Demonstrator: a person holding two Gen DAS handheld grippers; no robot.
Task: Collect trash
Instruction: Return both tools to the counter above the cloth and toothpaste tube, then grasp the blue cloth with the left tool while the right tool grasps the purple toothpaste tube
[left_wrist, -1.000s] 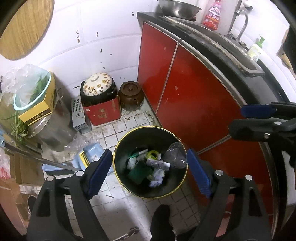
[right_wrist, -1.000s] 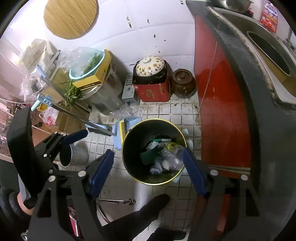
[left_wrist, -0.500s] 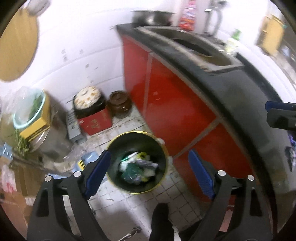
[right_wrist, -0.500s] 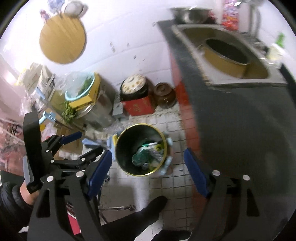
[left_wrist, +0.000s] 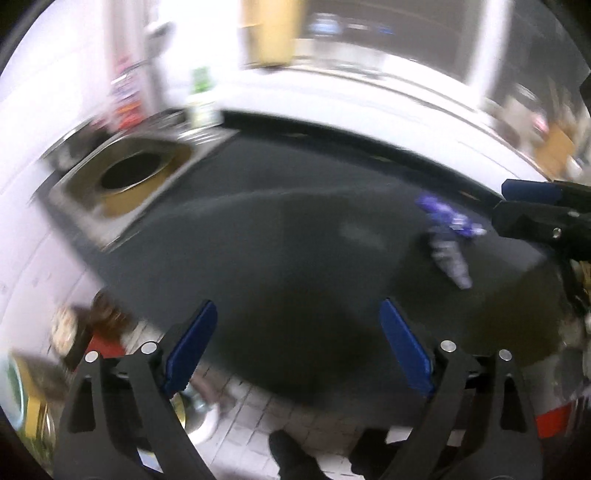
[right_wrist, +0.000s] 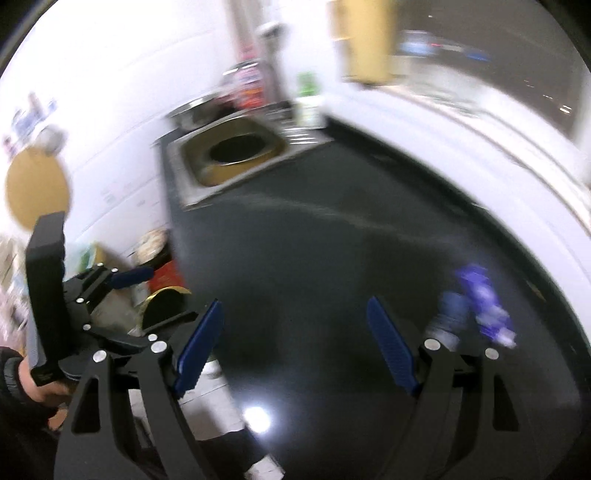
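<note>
Both grippers have swung up from the bin on the floor to the dark countertop (left_wrist: 295, 236), empty.
Wide bare counter lies ahead of the left gripper (left_wrist: 297, 350), its jaws having just opened further with nothing between, and the right gripper (right_wrist: 295, 350), jaws apart; sink (right_wrist: 229, 155) at the far end, blurred purple wrapper (right_wrist: 480, 306) near the right edge, trash bin (right_wrist: 162, 306) below the counter's left edge.

My count over the counter, both views blurred

I see 1 dark countertop (left_wrist: 288, 236), 1 steel sink (left_wrist: 129, 173), 1 green-labelled bottle (left_wrist: 201, 99), 1 purple wrapper (left_wrist: 448, 218), 1 round wooden board (right_wrist: 35, 188), 1 gold-rimmed bin (right_wrist: 164, 304), and my 2 grippers: left (left_wrist: 299, 350), right (right_wrist: 295, 347), each with 2 blue pads.
</note>
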